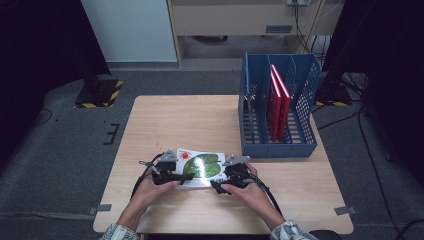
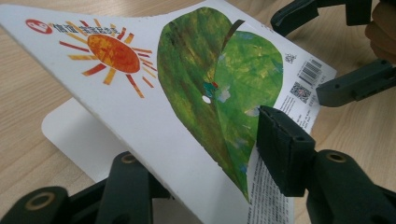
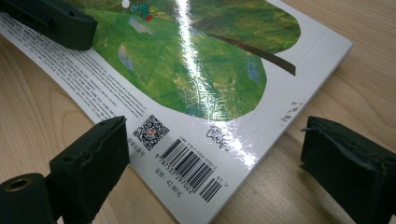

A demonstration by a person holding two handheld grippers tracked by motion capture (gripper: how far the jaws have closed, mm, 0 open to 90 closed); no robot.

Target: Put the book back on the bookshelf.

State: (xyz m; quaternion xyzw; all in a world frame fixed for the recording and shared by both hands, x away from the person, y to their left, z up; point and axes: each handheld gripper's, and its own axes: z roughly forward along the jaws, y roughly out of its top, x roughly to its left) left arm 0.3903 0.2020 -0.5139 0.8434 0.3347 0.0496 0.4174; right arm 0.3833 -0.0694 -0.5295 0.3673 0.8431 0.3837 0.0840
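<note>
So the picture book point(image 1: 200, 167) was lying on the wooden table point(image 1: 175, 120), right between the two grippers near the person's edge. The left gripper point(image 2: 205, 154) had clamped onto the back cover: one pad sat on top of the green leaf artwork, the other jaw was under the cover, and that corner was lifted and curling up off the pages below. The right gripper point(image 3: 212, 149) was at the barcode corner with its jaws standing wide, one pad on each side of the corner and neither pressing on it. Beyond the right gripper, well apart from the book, stood a blue file rack point(image 1: 260, 145) with a red book point(image 1: 279, 100) upright in one of its slots.
</note>
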